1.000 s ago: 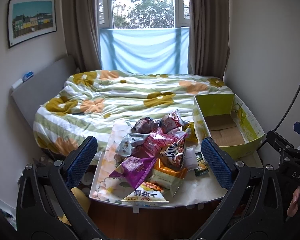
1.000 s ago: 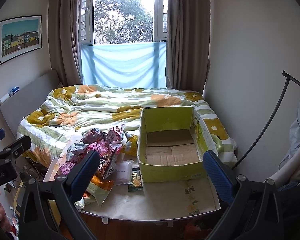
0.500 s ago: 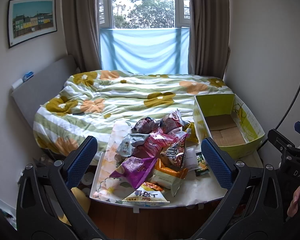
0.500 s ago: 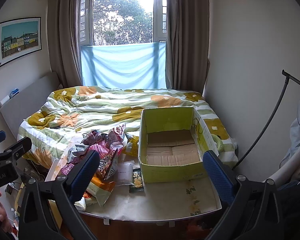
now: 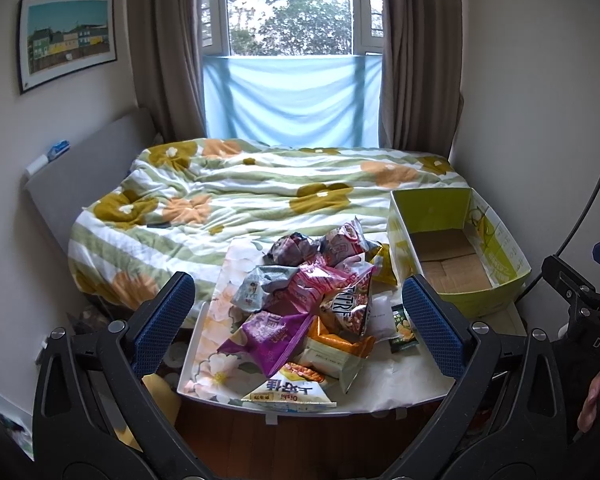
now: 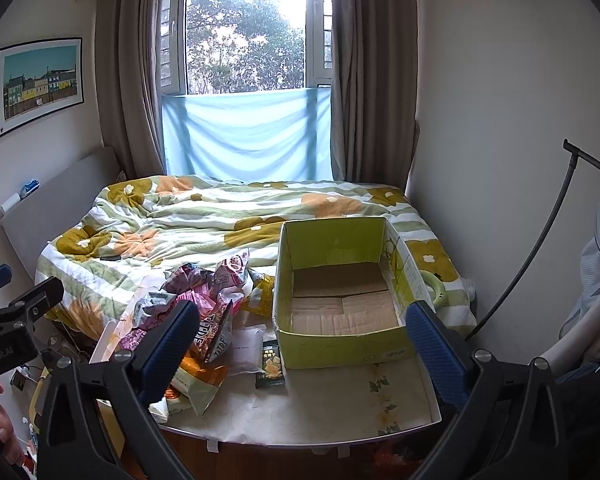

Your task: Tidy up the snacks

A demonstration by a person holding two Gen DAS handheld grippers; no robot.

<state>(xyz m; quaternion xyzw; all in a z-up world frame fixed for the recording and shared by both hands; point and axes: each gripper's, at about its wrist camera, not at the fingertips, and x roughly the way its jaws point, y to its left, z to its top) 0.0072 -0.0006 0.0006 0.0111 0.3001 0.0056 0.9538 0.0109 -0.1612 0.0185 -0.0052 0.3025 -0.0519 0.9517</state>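
I have both tools hanging back from the bench point(image 6: 340, 404), short of the near edge: the left gripper point(image 5: 298, 320) has its jaws spread wide and holding nothing, framing the heap of snacks point(image 5: 304, 304), and the right gripper point(image 6: 302, 346) is just as wide and bare, framing the box point(image 6: 340, 344). I judge that split is deliberate, one tool lined up on the source and the other on the target, with nothing picked yet. Nearest me in the heap a white pack point(image 5: 290, 390) overhangs the bench edge, so I'd expect it to be the easy first take; behind it a purple bag point(image 5: 270, 336) lies over an orange one point(image 5: 340, 340). A small dark packet point(image 6: 271, 364) lies flat just beside the box's near wall, apart from the heap. The bags overlap and lean on each other, so pulling one may drag its neighbours. The box stands open with bare cardboard flaps for a floor; its near wall is what a loaded gripper must clear. Beyond the bench is a bed point(image 6: 228, 216) with a flowered quilt; the far end of the heap seems to rest against it, though I can't be sure.
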